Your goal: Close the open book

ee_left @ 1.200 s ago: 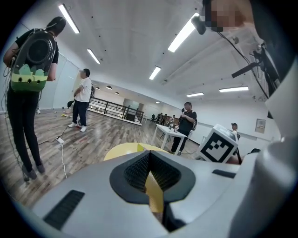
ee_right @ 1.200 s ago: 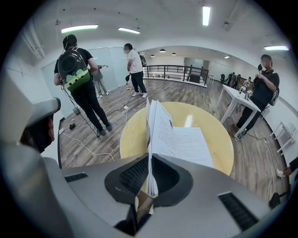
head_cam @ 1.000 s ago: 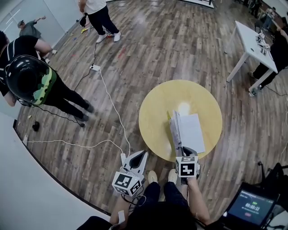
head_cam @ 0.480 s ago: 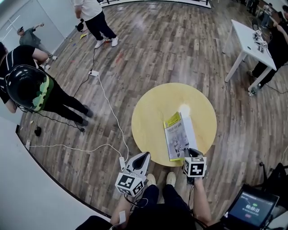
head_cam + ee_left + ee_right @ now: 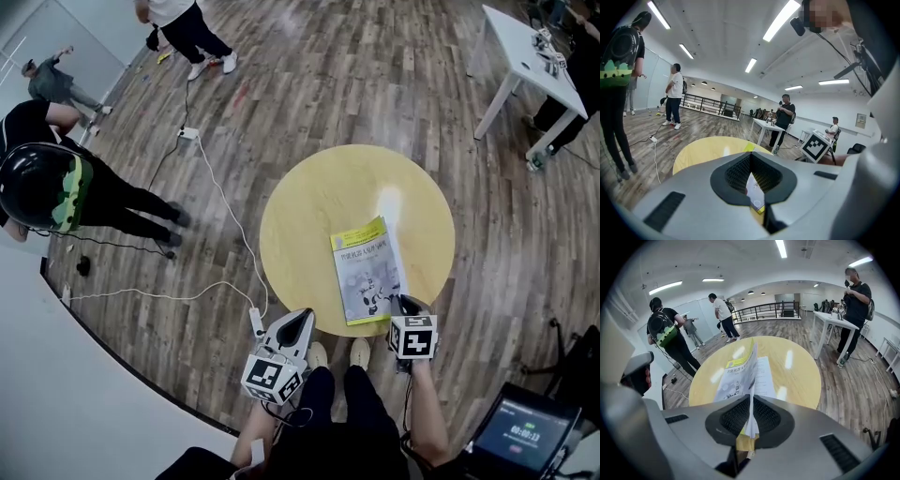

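1. While my right tongs (image 5: pixel 409 305) stay pinched narrow on the near right corner of the book (image 5: pixel 368 274), with its cover leaf caught between the pads, the book lies on the near right part of the round yellow desk (image 5: pixel 309 211), close to the edge nearest me.
2. It is a thin, soft book. The cover is pale grey-white with a yellow band across its far end and a dark drawing lower down.
3. In the right gripper view the held leaf rises on a slant from the tongs, and a white printed page lies flat just to its right, so the cover is not yet down flat.
4. From the head view only a narrow white strip of that page shows along the cover's right side.
5. Print runs across the yellow band and down the white page, but it is too small for me to read.
6. My left tongs (image 5: pixel 298 323) hover off the desk's near left edge, well apart from the book. Their jaws are drawn together at the tips with nothing between them.
7. A second ago the leaf stood almost on edge, with the white page wide open to its right. Half a second ago it was leaning over. Now the cover faces up and hides most of that page.
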{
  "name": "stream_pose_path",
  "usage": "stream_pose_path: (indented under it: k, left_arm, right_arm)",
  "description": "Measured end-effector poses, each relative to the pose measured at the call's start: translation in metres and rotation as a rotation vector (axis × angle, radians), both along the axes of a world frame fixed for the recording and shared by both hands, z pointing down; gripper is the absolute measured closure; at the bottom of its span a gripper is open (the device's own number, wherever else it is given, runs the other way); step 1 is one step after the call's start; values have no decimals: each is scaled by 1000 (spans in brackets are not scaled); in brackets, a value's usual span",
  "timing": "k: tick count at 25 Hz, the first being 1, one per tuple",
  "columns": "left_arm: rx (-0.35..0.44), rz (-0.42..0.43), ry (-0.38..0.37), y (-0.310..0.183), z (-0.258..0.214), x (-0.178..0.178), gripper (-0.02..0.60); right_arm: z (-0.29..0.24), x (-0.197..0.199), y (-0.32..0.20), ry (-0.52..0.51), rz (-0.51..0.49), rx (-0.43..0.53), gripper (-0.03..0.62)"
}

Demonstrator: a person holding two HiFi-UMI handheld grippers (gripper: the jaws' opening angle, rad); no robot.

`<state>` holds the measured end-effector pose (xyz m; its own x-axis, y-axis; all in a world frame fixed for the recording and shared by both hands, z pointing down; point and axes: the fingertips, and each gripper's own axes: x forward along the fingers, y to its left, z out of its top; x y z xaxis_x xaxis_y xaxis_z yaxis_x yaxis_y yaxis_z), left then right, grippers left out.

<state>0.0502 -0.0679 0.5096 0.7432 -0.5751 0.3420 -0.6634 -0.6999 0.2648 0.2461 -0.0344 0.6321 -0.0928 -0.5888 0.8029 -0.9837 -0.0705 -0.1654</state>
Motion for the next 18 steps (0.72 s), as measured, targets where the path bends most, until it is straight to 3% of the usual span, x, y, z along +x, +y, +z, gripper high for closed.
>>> stream_pose_path:
  k: [18]
  left_arm:
    - [-71, 5, -35, -2, 44, 19, 584]
  right_arm:
    - [56, 30, 9, -50, 56, -68, 563]
